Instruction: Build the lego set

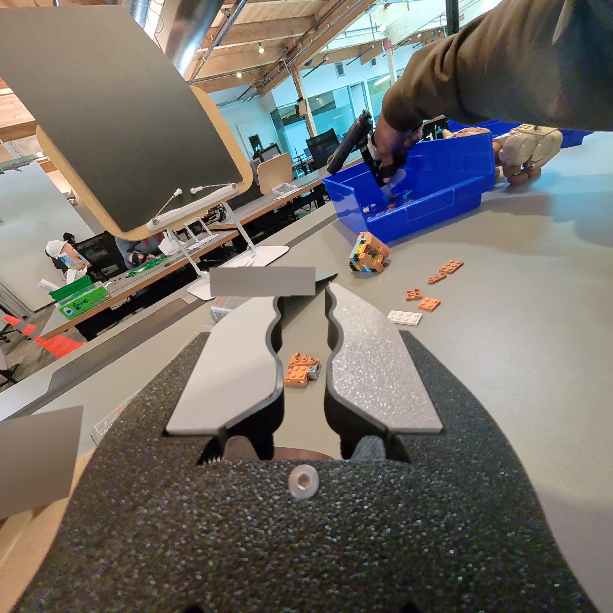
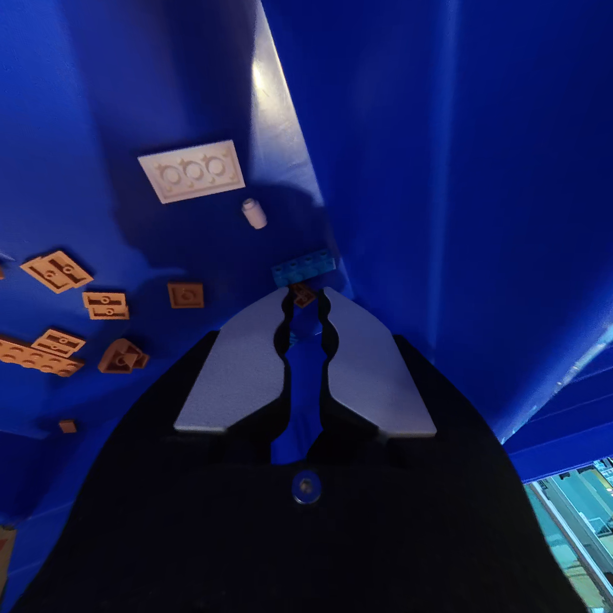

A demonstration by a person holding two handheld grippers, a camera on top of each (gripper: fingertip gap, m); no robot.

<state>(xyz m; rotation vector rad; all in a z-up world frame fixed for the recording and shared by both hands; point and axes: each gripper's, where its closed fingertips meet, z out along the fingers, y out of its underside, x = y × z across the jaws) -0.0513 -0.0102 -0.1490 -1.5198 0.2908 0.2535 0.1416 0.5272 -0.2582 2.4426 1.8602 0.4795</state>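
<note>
Grey table (image 1: 497, 365) carries a blue bin (image 1: 431, 185); inside it the right gripper (image 2: 302, 292) stands parted around a brown piece (image 2: 302, 296), while the left gripper (image 1: 302, 292) is parted over an orange assembly (image 1: 300, 370).

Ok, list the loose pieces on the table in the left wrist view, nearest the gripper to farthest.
Orange-and-grey brick cluster → white plate → orange square plate → small brown plate → narrow brown plate → larger orange plate

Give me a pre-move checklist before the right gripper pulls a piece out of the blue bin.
1. Right gripper inside blue bin: ok.
2. Small brown piece between its fingertips: ok.
3. Piece firmly clamped: cannot tell.
4. Light blue brick clear of the fingertips: not ok, it sits just beyond them.
5. Left gripper free: ok, open, above the orange sub-assembly on the table.
</note>
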